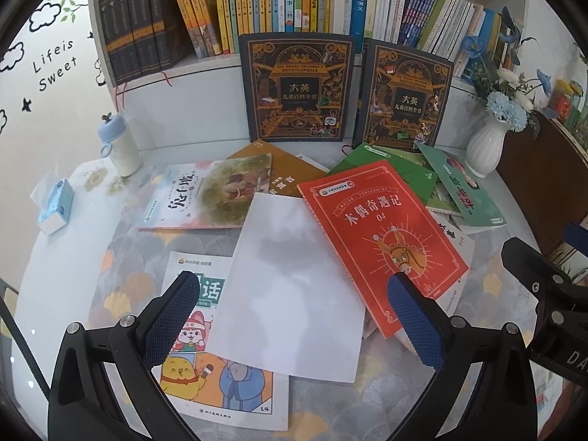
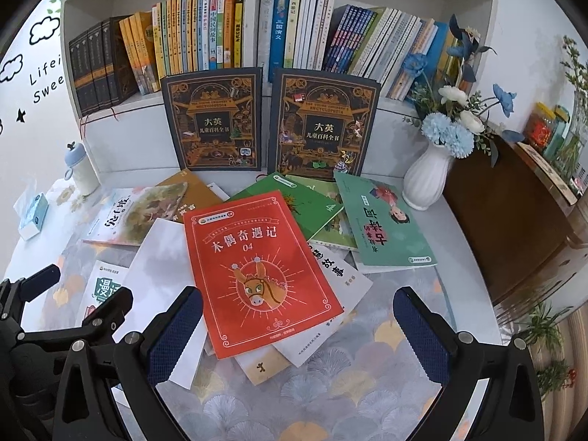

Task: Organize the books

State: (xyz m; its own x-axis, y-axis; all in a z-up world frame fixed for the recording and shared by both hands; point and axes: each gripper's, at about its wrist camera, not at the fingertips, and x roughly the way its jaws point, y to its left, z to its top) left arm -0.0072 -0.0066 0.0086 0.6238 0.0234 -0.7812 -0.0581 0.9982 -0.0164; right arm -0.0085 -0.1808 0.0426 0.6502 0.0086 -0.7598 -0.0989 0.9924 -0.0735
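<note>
Right wrist: vase (image 2: pixel 428 180) beside scattered books (image 2: pixel 257 268)

A white shelf unit (image 2: pixel 253 36) is being backed against a pale wall (image 1: pixel 47 117), which is being decorated with cloud and leaf decals (image 1: pixel 44 14) and the lettering "Life is Sweet" (image 1: pixel 55 64). A dark wooden cabinet (image 2: pixel 514 220) is being seen at the right. Everything is being lit evenly.

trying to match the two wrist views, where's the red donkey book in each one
Left wrist: the red donkey book lies right of centre, its lower edge by the right finger of the open left tongs.
Right wrist: it lies at centre, left of the gap of the open right tongs.
Shared landmark: the white vase at right.
</note>
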